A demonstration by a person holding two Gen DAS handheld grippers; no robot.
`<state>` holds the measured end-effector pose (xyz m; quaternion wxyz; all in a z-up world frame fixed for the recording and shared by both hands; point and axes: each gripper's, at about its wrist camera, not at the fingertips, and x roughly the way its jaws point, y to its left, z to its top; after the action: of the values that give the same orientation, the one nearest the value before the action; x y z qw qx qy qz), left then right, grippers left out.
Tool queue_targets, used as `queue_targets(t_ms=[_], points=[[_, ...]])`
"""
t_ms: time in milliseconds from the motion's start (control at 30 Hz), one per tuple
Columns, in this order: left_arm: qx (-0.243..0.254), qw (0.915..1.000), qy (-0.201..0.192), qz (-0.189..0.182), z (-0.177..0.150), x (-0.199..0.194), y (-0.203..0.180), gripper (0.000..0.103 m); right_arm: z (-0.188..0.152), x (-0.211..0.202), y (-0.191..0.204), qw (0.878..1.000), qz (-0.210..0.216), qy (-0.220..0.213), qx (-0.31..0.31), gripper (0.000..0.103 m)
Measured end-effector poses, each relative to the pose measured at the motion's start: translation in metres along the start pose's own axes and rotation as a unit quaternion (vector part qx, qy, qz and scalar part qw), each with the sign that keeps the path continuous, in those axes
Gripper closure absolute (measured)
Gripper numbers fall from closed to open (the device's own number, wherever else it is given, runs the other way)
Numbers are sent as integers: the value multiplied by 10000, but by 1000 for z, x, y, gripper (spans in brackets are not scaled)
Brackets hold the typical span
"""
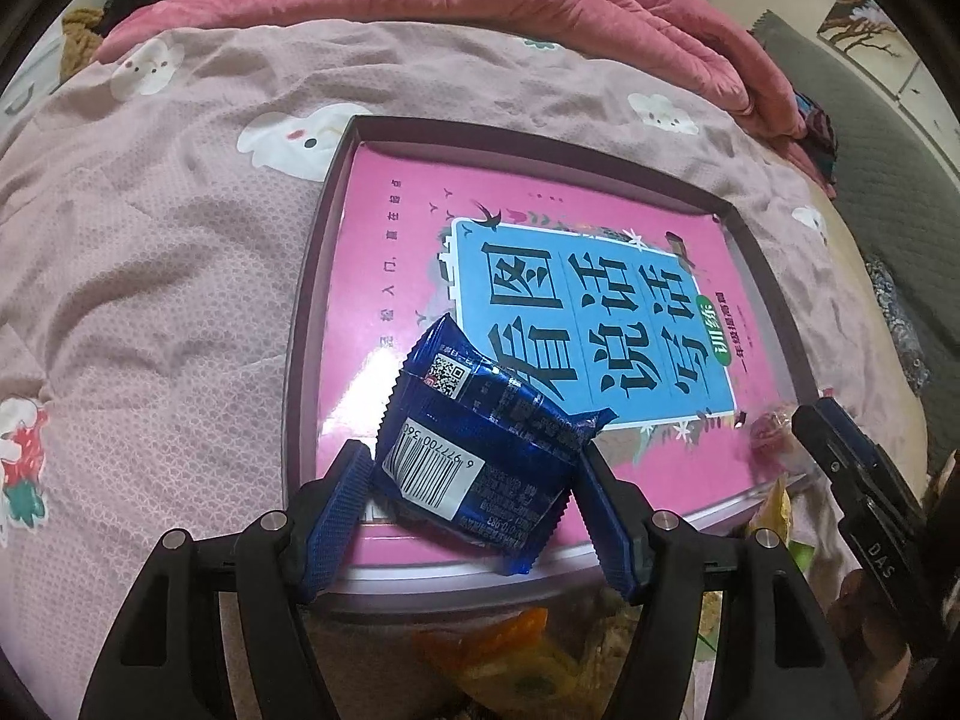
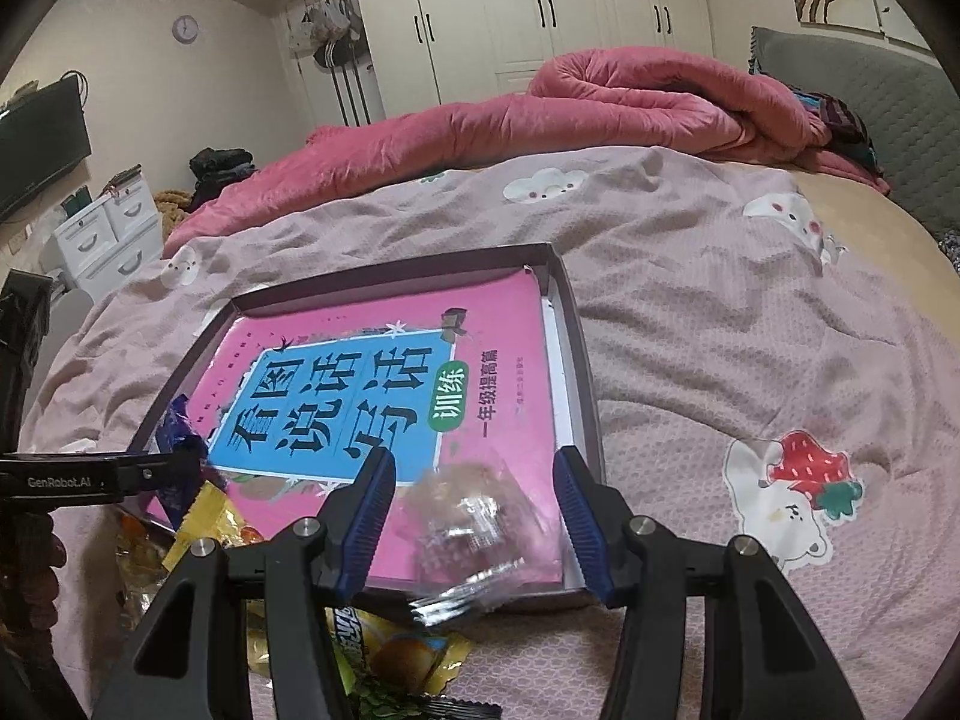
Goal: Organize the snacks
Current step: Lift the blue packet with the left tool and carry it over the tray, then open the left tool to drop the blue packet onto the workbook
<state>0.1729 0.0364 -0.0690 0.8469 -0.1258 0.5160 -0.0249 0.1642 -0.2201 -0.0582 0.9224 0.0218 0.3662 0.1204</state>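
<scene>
A shallow dark-rimmed box lies on the bed with a pink book inside it. My left gripper is shut on a blue snack packet, whose barcode faces up, low over the box's near left corner. My right gripper is over the near right corner. A clear-wrapped snack, blurred, sits between its pads and fills the gap. Loose yellow snack packets lie on the bedspread just in front of the box.
The bed has a pink patterned bedspread. A rolled pink quilt lies along its far side, and a grey headboard stands at the right. White wardrobes, a drawer unit and a TV stand beyond the bed.
</scene>
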Motion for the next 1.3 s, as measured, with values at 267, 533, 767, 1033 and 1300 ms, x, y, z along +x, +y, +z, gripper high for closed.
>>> queue_targets(t_ms=[267, 533, 767, 1033, 1300], points=[[-36, 9999, 57, -77, -2, -2, 1, 32, -4, -2, -5, 9999, -130, 36, 4, 48], [-22, 9999, 89, -121, -5, -4, 1, 32, -9, -5, -3, 9999, -119, 94, -66, 48], [-53, 9997, 88, -200, -7, -7, 2, 32, -10, -7, -3, 9998, -129, 87, -92, 48], [-55, 9996, -57, -287, -9, -18, 0, 28, -12, -10, -4, 9999, -64, 84, -55, 48], [24, 9996, -159, -226, -13, -28, -2, 25, -13, -12, -4, 10000, -22, 49, -63, 44]])
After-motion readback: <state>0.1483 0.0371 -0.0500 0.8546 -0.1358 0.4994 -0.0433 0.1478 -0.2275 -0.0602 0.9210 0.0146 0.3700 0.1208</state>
